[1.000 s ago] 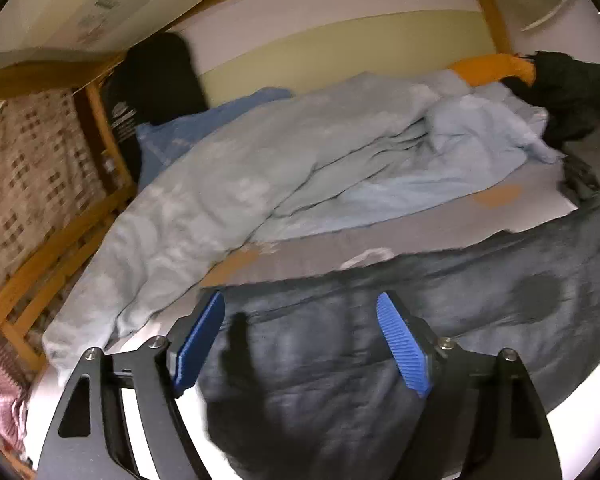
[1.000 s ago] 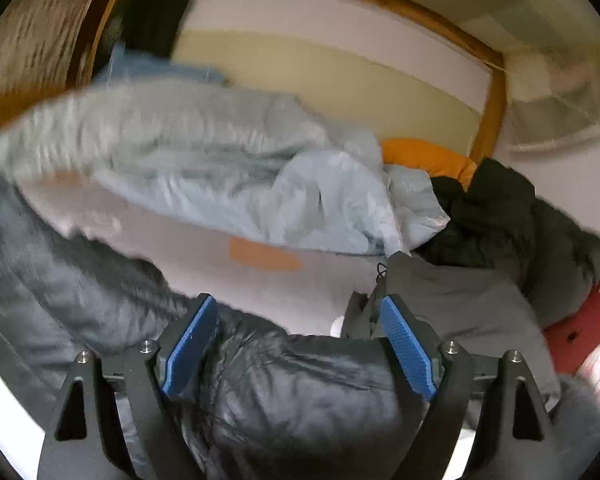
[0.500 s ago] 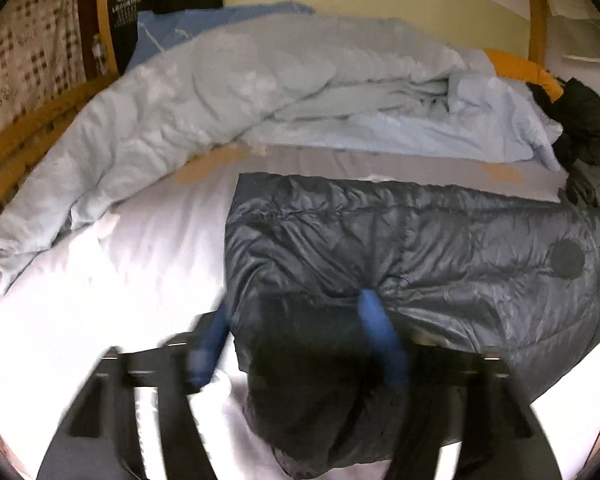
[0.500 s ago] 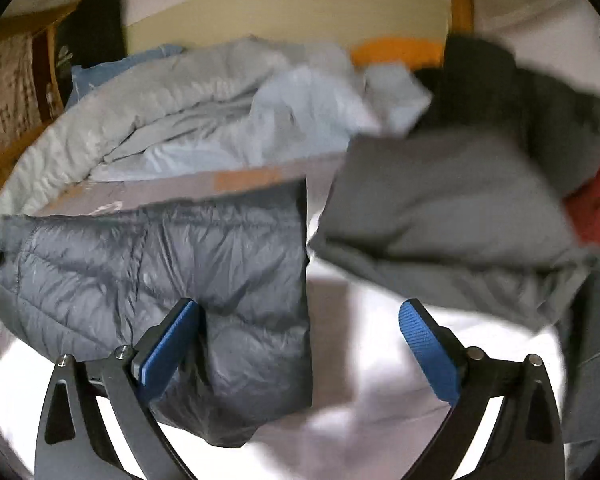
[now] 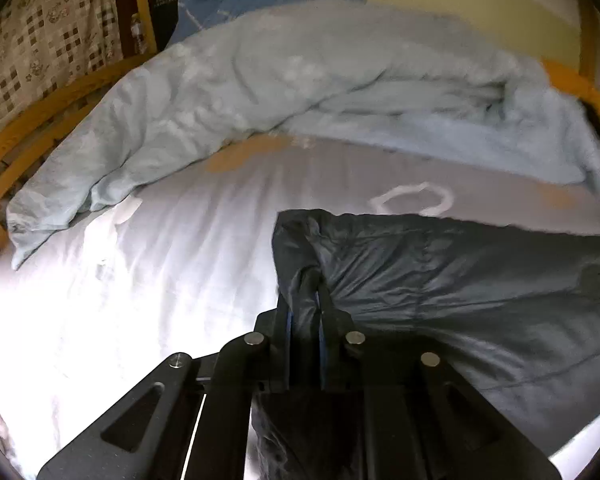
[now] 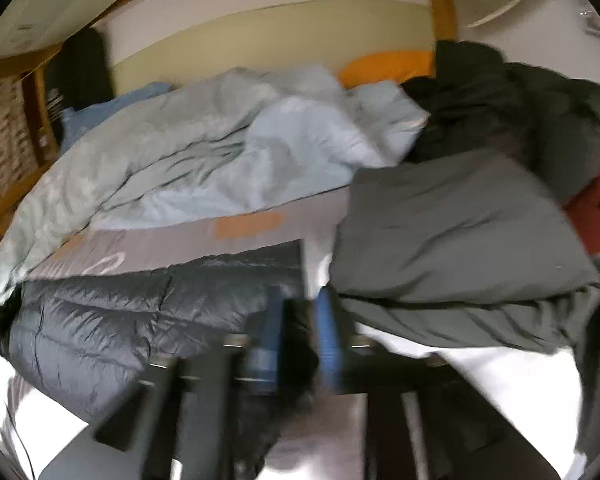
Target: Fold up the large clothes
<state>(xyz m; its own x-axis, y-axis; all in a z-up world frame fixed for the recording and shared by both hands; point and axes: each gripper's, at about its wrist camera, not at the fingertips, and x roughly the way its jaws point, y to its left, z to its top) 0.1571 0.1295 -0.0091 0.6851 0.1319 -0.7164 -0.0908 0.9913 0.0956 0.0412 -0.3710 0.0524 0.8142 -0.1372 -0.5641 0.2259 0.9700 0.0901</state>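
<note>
Since the earlier frames both grippers have come down onto the dark grey quilted puffer jacket (image 5: pixel 460 280), and their blue-padded fingers have drawn together from a wide spread. In the left wrist view the left gripper (image 5: pixel 306 312) has its jaws closing on a pinched ridge of the jacket's edge, the fabric squeezed between the pads. In the right wrist view, which is blurred, the right gripper (image 6: pixel 300 344) has its jaws closing with the jacket's other end bunched between them; the pads look pressed on the cloth.

That jacket lies flat on the white bed sheet (image 5: pixel 140 300), its long axis running from 9 to 3 o'clock in the left view. A crumpled pale blue duvet (image 5: pixel 300 92) sprawls beyond it toward 12 o'clock. At 3 o'clock in the right view a folded grey garment (image 6: pixel 452 240) lies just beside the jacket, with a heap of dark clothing (image 6: pixel 500 100) behind it.
</note>
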